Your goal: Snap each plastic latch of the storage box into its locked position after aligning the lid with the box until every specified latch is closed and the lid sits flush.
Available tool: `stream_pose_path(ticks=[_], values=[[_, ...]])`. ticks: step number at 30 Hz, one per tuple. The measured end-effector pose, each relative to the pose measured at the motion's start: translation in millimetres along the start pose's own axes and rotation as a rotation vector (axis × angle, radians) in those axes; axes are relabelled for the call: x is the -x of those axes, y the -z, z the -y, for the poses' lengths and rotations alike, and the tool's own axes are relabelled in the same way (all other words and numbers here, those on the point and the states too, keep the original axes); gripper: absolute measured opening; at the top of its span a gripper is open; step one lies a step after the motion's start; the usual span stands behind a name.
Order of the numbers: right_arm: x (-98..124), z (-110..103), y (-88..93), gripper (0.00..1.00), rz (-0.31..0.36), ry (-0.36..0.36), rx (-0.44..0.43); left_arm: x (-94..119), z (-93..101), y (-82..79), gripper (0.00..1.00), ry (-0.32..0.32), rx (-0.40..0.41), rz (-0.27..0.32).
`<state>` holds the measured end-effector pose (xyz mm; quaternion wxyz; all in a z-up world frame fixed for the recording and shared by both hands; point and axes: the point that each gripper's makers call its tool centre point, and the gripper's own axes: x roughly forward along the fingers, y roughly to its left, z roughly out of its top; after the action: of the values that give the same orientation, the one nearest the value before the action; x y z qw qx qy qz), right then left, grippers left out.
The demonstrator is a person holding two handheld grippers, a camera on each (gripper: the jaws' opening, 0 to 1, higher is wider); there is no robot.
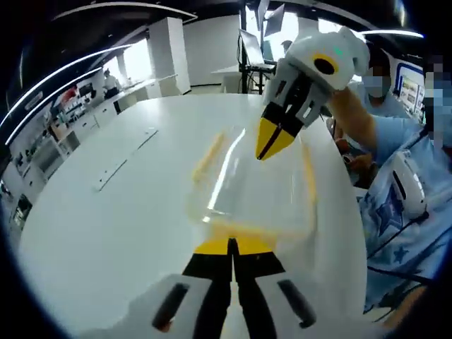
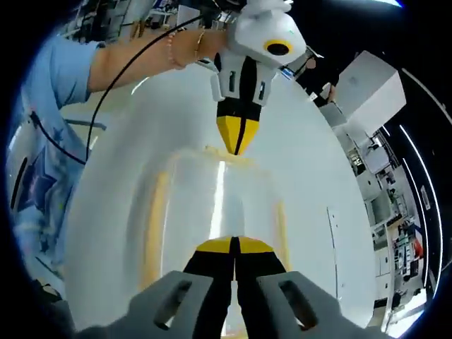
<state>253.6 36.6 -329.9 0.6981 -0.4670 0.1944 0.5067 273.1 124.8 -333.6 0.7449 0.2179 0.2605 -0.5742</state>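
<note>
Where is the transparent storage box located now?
The storage box sits on the white table, between the left gripper at its far end and the right gripper at its near end.

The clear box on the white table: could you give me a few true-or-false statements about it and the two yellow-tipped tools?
1. The storage box is clear plastic with yellow edges. True.
2. The left gripper has its jaws spread wide. False: they are shut, tips together at the box's near edge.
3. The right gripper is shut. True.
4. The box sits on a dark wooden floor. False: it sits on a white table.
5. The two grippers meet the box at opposite ends. True.
</note>
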Motion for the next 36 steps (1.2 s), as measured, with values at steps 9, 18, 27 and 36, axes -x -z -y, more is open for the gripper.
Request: stream_pose_path(ticks=[9,18,27,36], values=[[1,-2,-1.6,0.0,-0.002,-0.004,0.005,-8,6.5,12.8,0.0,-0.012,0.006,0.059],[7,-3,6.8,0.0,-0.067,-0.032,0.02,-8,2.7,13.2,0.0,-0.03,0.011,0.183],[6,-5,7.7,0.0,-0.12,-0.014,0.044,-9,2.9,10.8,0.0,-0.043,-0.006,0.198],[5,-6,7.8,0.0,-0.139,-0.014,0.051,-10,1.8,10.8,0.0,-0.062,0.009,0.206]])
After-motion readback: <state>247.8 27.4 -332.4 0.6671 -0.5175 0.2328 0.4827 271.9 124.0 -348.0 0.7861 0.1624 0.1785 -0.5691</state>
